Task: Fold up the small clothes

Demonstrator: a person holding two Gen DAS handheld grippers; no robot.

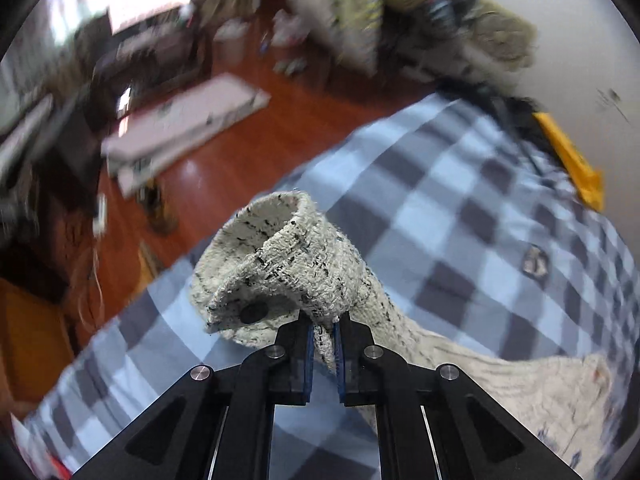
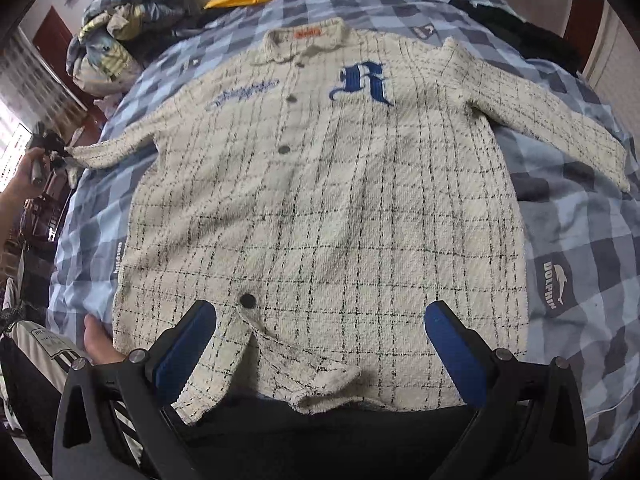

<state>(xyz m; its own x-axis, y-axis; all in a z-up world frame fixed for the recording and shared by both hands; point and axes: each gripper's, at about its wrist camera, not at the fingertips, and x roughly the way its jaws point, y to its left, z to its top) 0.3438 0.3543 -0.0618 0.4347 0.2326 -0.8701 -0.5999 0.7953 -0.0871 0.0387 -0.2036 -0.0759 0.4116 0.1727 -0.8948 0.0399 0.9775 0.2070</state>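
Left wrist view: pinching a fold of sleeve cuff point(image 1: 280, 264) in the left gripper point(image 1: 323, 332), jaws pressed together on the cloth.
Cuff: lifted off the checked bedspread point(image 1: 440, 208), curled open at the top, dark button point(image 1: 254, 312) showing just beside the fingertips.
Beyond: red-brown wooden floor point(image 1: 240, 152), a long white box point(image 1: 184, 124) lying on it, all blurred.
Far edge of bed: yellow item point(image 1: 572, 160), too smeared to name.

Right wrist view: hovering over the hem, right gripper point(image 2: 320, 316) with jaws spread wide, nothing between the blue pads point(image 2: 452, 340).
Jacket: cream tweed jacket point(image 2: 320, 200) lying flat, front up, on the blue checked bed, collar far, hem near.
Chest: blue letter R point(image 2: 364, 82), buttons down the placket.
Far sleeve: left sleeve point(image 2: 108, 152) pulled out taut toward the left edge, held there by the other gripper.
Right sleeve: spread out to the side, resting on the bed.
Corner: heap of bedding point(image 2: 120, 32) at the top left.
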